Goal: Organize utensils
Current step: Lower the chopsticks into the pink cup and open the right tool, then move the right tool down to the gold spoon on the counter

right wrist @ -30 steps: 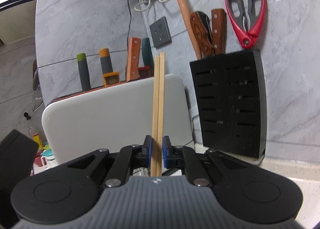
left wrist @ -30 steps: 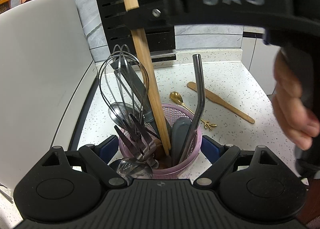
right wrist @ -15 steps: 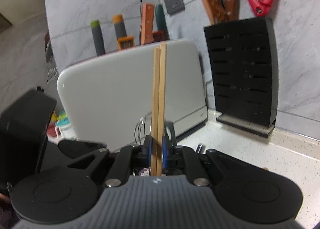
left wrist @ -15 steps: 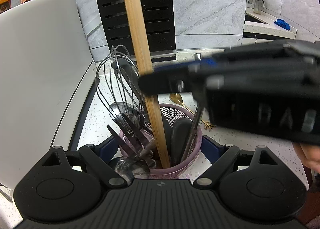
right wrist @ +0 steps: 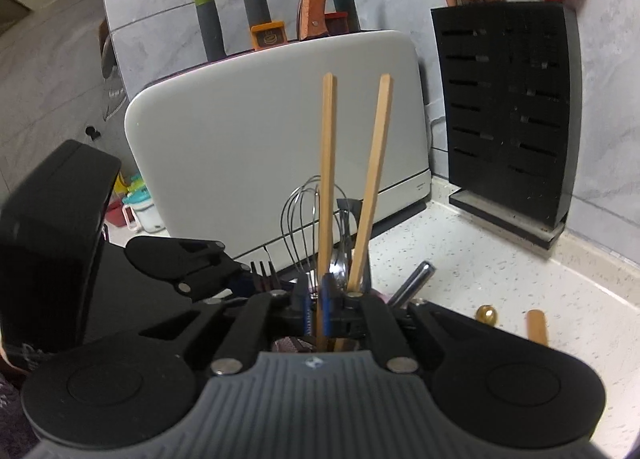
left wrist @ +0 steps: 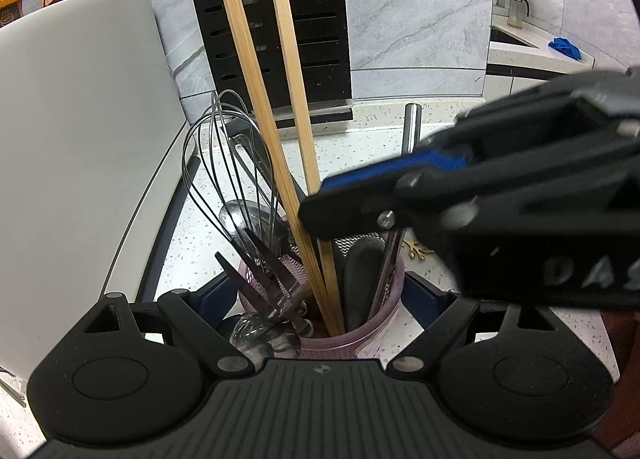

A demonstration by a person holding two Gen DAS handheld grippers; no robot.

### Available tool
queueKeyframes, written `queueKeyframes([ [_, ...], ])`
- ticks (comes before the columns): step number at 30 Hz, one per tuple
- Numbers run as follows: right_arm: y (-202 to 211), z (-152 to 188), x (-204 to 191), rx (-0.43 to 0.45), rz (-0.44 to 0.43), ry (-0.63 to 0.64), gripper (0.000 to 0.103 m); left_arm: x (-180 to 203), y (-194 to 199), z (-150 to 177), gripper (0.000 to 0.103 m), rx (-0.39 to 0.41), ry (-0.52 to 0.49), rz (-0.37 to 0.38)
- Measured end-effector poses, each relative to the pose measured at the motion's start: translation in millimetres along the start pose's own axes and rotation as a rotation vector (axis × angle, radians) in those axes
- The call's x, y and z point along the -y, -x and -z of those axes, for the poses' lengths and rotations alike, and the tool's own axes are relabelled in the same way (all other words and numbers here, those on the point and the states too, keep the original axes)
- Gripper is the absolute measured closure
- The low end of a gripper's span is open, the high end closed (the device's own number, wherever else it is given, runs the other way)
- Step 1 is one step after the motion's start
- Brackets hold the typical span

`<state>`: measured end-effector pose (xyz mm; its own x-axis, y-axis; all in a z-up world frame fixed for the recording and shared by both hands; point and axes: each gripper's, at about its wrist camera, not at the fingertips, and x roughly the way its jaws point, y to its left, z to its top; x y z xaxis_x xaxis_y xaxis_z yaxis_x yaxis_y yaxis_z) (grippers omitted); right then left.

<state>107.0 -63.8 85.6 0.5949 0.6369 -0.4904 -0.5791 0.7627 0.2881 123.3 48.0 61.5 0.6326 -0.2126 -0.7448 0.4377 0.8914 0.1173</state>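
A: Start with the left wrist view. Where do things stand?

B: The pink cup (left wrist: 384, 323) sits between the fingers of the left claw (left wrist: 320, 299), which are spread wide on either side of it; I cannot tell whether they press its wall. The cup is nearly full: a whisk (left wrist: 228, 179) at ten o'clock, forks (left wrist: 260, 271), a grey handle, a metal straw (left wrist: 408, 147) at one o'clock, and two chopsticks (left wrist: 280, 139) standing in the middle, their tops splayed apart toward twelve.

A: And the other claw?

B: The right claw (left wrist: 320, 215) comes in from three o'clock, its tip against the chopsticks just above the rim.

A: Now the right wrist view.

B: There the right claw (right wrist: 318, 311) is pressed almost together, pinching one chopstick (right wrist: 326, 179) low down. The other chopstick (right wrist: 372, 179) leans free toward one o'clock, outside the blue pads. Both bottom ends look to be down in the cup.

A: So what is left?

B: On the table (right wrist: 500, 271), at four o'clock, a gold spoon (right wrist: 486, 313) and a wooden spatula (right wrist: 536, 325) lie loose, well apart from the cup. I judge the chopsticks as good as stored; the claw only has to let go. Then those two pieces need picking up. Most of the job looks done.
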Motion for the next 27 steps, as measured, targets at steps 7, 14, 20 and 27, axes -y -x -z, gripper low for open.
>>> queueKeyframes([
  [7, 26.5, -19.2, 15.5, 0.016, 0.042, -0.050, 0.076, -0.6, 0.0, 0.4, 0.001, 0.000, 0.000, 0.000],
  [14, 44.7, -26.6, 45.1, 0.076, 0.138, -0.101, 0.076, 1.0, -1.3, -0.6, 0.001, 0.003, 0.000, -0.002],
  [20, 41.2, -30.0, 77.9, 0.063, 0.249, -0.178, 0.074, -0.6, 2.3, 6.3, 0.001, 0.010, 0.008, -0.012],
  [27, -15.0, -18.2, 102.6, -0.153, 0.241, -0.194, 0.074, 1.8, 2.4, 8.6, 0.001, 0.013, 0.027, -0.030],
])
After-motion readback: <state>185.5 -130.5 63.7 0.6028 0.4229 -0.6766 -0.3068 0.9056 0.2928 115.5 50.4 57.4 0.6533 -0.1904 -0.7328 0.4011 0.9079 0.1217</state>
